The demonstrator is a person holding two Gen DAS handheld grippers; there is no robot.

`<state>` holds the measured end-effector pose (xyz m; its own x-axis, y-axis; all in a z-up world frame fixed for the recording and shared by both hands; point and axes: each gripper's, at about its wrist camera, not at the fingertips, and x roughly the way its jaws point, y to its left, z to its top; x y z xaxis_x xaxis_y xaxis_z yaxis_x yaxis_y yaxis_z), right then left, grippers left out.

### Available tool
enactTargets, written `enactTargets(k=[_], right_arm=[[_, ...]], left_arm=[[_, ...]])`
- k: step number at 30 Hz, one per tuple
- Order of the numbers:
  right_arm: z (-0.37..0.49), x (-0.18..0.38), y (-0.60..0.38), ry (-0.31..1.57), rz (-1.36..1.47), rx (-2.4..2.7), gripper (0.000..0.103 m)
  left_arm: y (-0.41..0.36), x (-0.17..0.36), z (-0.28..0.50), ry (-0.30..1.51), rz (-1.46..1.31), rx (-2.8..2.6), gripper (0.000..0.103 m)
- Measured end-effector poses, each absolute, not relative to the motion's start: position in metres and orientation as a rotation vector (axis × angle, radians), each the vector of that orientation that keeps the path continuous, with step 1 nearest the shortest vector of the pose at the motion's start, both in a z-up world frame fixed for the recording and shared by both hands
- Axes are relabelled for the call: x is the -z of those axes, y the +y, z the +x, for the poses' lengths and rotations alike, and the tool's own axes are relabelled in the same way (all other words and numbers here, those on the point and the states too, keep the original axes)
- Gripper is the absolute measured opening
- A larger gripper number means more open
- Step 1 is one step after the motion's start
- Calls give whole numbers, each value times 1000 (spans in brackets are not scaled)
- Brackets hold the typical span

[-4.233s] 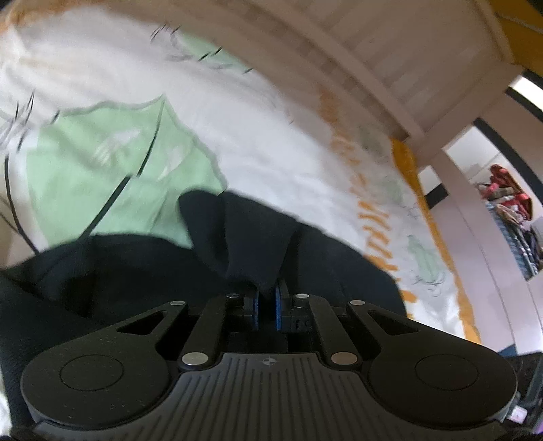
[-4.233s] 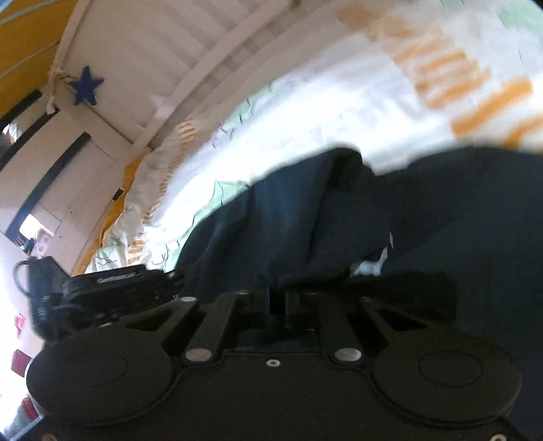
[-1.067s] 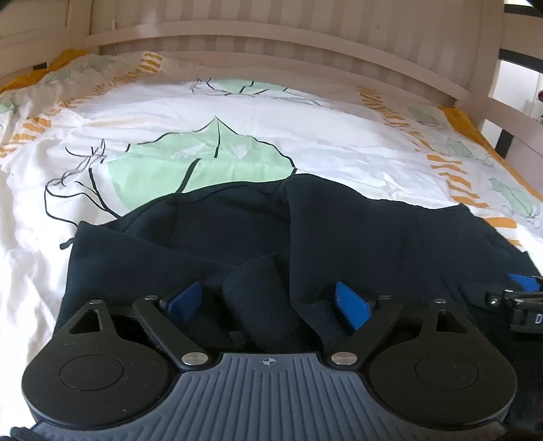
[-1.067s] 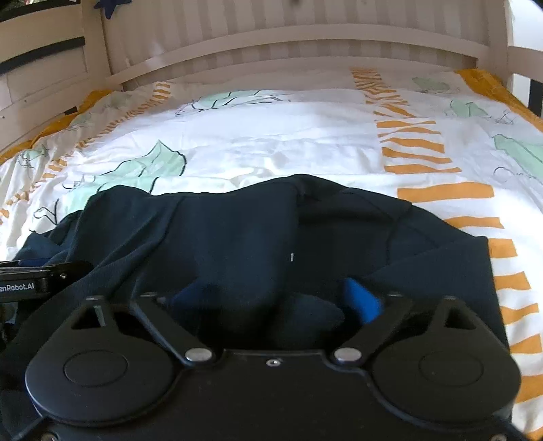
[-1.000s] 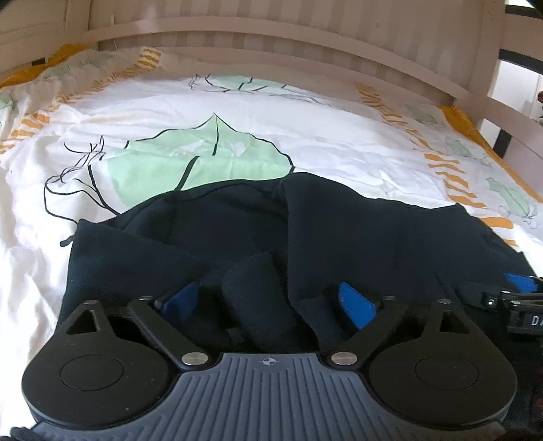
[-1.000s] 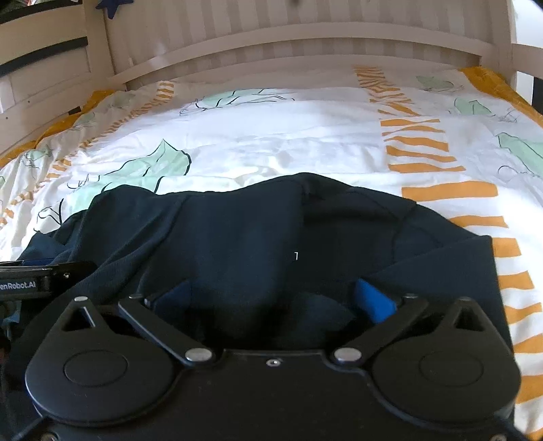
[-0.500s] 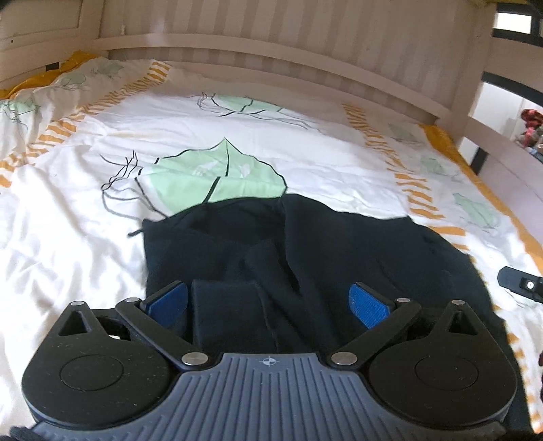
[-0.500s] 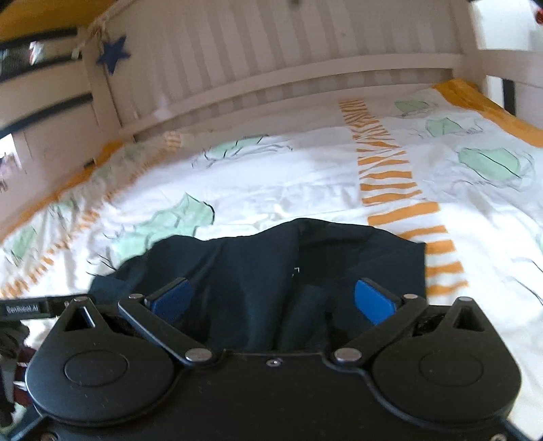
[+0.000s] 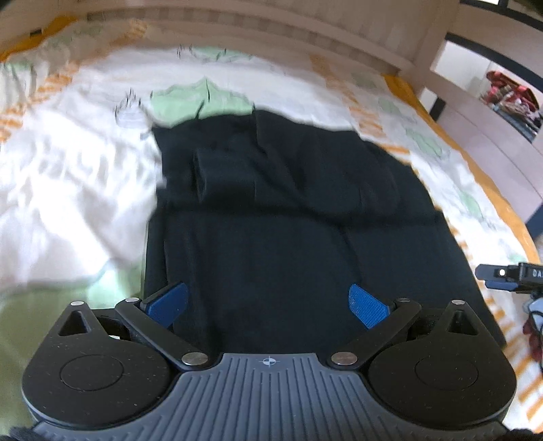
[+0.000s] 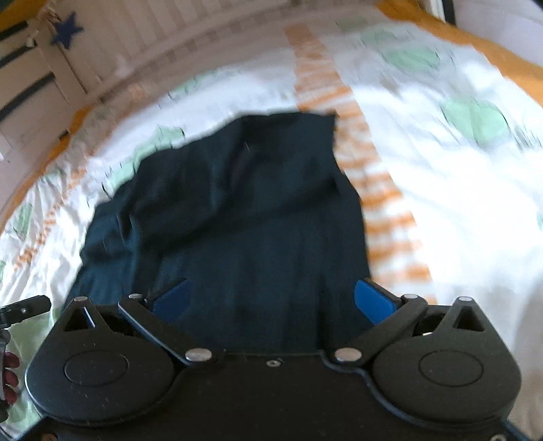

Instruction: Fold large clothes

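A dark navy garment [image 9: 288, 210] lies folded on the bed, with a sleeve cuff folded over its far left part. It also shows in the right wrist view [image 10: 237, 210]. My left gripper [image 9: 268, 302] is open and empty, raised above the garment's near edge. My right gripper [image 10: 271, 300] is open and empty, also raised above the near part of the garment. The right gripper's tip shows at the right edge of the left wrist view [image 9: 505, 273]. Both views are motion-blurred.
The bed cover [image 9: 68, 176] is white with green leaves and orange stripes. A slatted wooden headboard [image 9: 271, 30] stands at the far end. A rail with a blue star [image 10: 66, 32] runs along the left. A shelf with clothes [image 9: 512, 98] is at the right.
Both grippers let go of the garment, opened wide, and have pulled back and up. The garment now lies flat and more of it is in view.
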<state>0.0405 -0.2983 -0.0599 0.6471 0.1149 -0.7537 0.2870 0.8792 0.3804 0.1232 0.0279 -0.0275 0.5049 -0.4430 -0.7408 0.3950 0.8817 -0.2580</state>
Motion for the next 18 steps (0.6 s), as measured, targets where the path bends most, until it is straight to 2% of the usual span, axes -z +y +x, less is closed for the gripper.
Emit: enactTargets(k=[9, 18], right_arm=[[-1, 77, -297, 992, 602, 111, 103], [-1, 89, -288, 1038, 567, 97, 103]], left_arm=[[50, 40, 87, 968, -35, 472, 103], [58, 47, 83, 1003, -27, 428, 103]])
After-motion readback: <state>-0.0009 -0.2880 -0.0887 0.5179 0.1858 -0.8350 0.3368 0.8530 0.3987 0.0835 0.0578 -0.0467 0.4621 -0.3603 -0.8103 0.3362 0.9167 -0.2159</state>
